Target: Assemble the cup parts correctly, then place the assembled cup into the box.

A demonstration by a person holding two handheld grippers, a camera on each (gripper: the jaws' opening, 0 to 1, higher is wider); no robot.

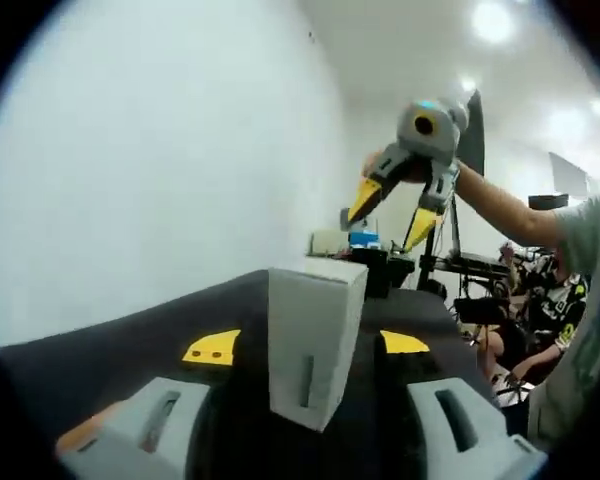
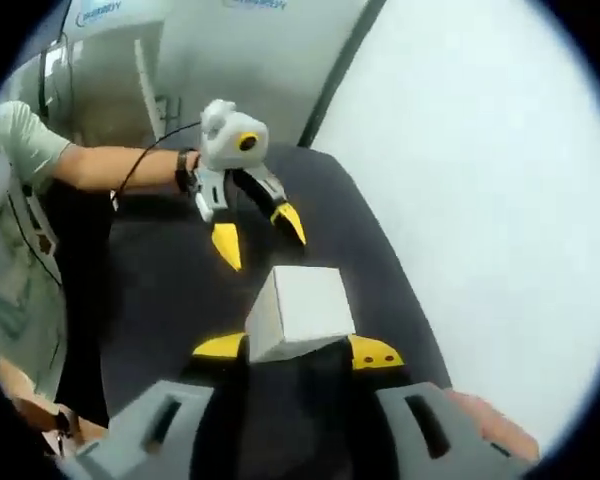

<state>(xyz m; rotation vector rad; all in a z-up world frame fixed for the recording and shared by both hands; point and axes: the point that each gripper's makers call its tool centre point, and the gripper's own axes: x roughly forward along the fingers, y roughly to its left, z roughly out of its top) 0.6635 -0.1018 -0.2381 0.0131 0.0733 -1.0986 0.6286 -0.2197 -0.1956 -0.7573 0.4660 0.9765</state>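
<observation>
A small white box (image 1: 315,330) stands upright on the black table (image 1: 130,350), and both grippers face it from opposite sides. In the left gripper view, my left gripper (image 1: 306,346) is open, its yellow tips either side of the box's near end without touching it. Beyond the box, my right gripper (image 1: 392,214) is raised in the air, open and empty. In the right gripper view, the white box (image 2: 300,308) sits just past my open right gripper (image 2: 298,349). Farther off, my left gripper (image 2: 260,234) hovers open and empty over the table (image 2: 160,300).
A plain white wall (image 1: 160,150) runs along one long side of the table. The person's arm (image 2: 100,165) reaches in from the left. Beyond the table's far end stand black stands and equipment (image 1: 460,270), with seated people (image 1: 540,300) behind them.
</observation>
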